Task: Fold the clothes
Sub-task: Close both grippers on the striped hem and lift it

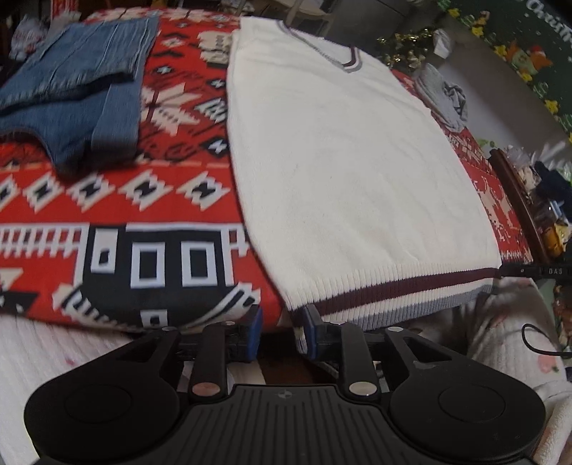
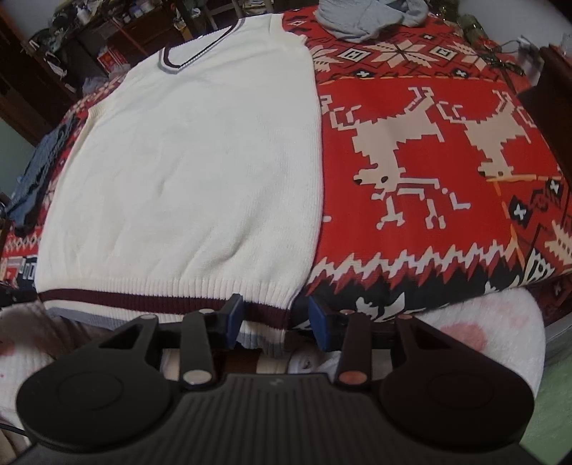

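Observation:
A white knitted vest [image 1: 343,171] [image 2: 186,171] with a V-neck and a maroon and grey striped hem lies flat on a red patterned blanket [image 1: 143,186] [image 2: 429,229], hem toward me. My left gripper [image 1: 282,329] hovers at the hem's left corner. Its jaws stand a little apart, the corner lies against the right pad [image 1: 310,332], and nothing is pinched. My right gripper [image 2: 275,322] sits at the hem's right corner. Its jaws are wide, and the hem corner [image 2: 264,322] lies loose between the blue pads.
Folded blue jeans [image 1: 78,89] [image 2: 32,171] lie on the blanket left of the vest. A crumpled grey garment [image 1: 443,96] [image 2: 364,18] sits at the far right corner. White fleecy cloth with pink marks [image 1: 514,339] [image 2: 475,332] runs along the near edge. Cluttered furniture surrounds the blanket.

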### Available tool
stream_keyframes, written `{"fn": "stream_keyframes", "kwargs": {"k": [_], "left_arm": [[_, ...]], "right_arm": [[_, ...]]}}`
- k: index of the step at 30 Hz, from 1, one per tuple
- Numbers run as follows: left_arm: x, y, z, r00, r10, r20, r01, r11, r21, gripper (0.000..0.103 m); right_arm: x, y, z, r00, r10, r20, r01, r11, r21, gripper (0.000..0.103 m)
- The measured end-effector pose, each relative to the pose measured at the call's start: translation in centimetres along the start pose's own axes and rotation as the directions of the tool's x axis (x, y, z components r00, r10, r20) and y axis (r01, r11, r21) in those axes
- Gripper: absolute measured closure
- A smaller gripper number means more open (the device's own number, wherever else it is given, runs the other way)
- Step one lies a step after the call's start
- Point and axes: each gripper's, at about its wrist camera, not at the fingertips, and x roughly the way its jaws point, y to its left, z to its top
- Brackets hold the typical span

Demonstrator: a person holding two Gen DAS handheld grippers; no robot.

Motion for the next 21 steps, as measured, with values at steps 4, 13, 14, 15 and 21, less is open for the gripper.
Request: {"fn": "stream_keyframes", "kwargs": {"k": [4, 13, 14, 15, 21], "left_arm": [[0.9, 0.2, 0.0, 0.994, -0.107, 0.006, 0.107, 0.993, -0.044, 0.067], [3.8, 0.2, 0.8, 0.970, -0.232, -0.073, 0.225, 0.970, -0.088, 0.053], [4.1, 0.2, 0.8, 0.967, -0.242, -0.077, 0.235, 0.968, -0.090, 0.053], [4.1, 0.3, 0.9, 0.963, -0.257, -0.076, 0.249, 0.964, -0.097, 0.053], [1.8, 1.1, 0.8, 0.931, -0.364, -0.009, 0.359, 0.922, -0.147, 0.055]], "right_arm": [[0.6, -0.4, -0.8, 0.998, 0.056, -0.027, -0.056, 0.998, 0.016, 0.056], [2.0, -2.2, -1.0, 0.984, 0.175, -0.024, -0.172, 0.980, 0.097, 0.054], [2.1, -2.5, -1.0, 0.981, 0.194, -0.026, -0.190, 0.975, 0.115, 0.054], [2.1, -2.8, -1.0, 0.977, 0.212, -0.024, -0.207, 0.970, 0.130, 0.054], [0.5, -3.6, -0.1, 0.943, 0.334, 0.009, -0.331, 0.929, 0.169, 0.054]]}}
